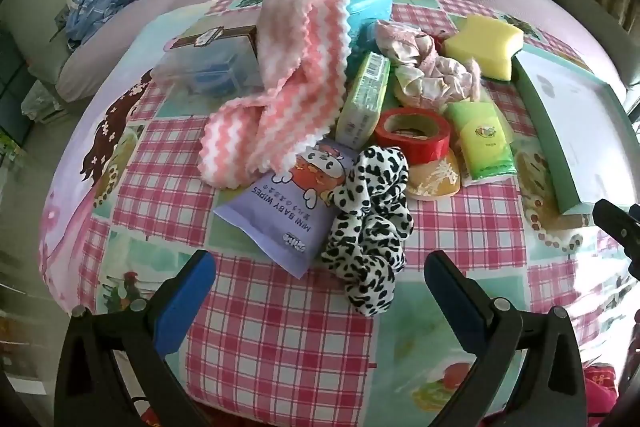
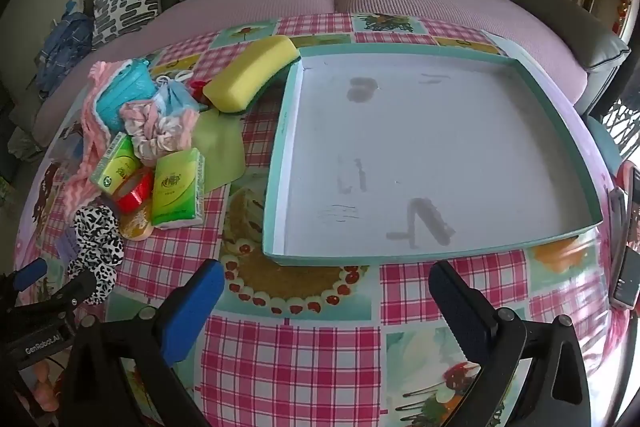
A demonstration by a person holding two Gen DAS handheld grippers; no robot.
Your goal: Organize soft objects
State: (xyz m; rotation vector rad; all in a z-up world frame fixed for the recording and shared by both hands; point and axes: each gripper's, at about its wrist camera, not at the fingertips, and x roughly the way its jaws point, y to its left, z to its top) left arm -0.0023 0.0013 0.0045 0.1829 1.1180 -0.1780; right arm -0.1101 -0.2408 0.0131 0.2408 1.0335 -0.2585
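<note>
Scrunchie (image 1: 366,227) lay lengthwise just ahead of my left gripper (image 1: 320,285), probably nearer than my right gripper (image 2: 326,293); both jaws gaped empty.

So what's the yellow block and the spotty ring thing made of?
The yellow block looks like foam sponge: matte, soft rounded edges, with a darker green layer underneath. The spotty ring looks like smooth, thin fabric, bunched and ruffled, probably around elastic, like a hair scrunchie.

Glossy plastic tablecloth (image 1: 280,327), fluffy knitted cloth (image 1: 296,39), spongy yellow foam (image 1: 484,45), matt cardboard tray (image 2: 440,147).
</note>
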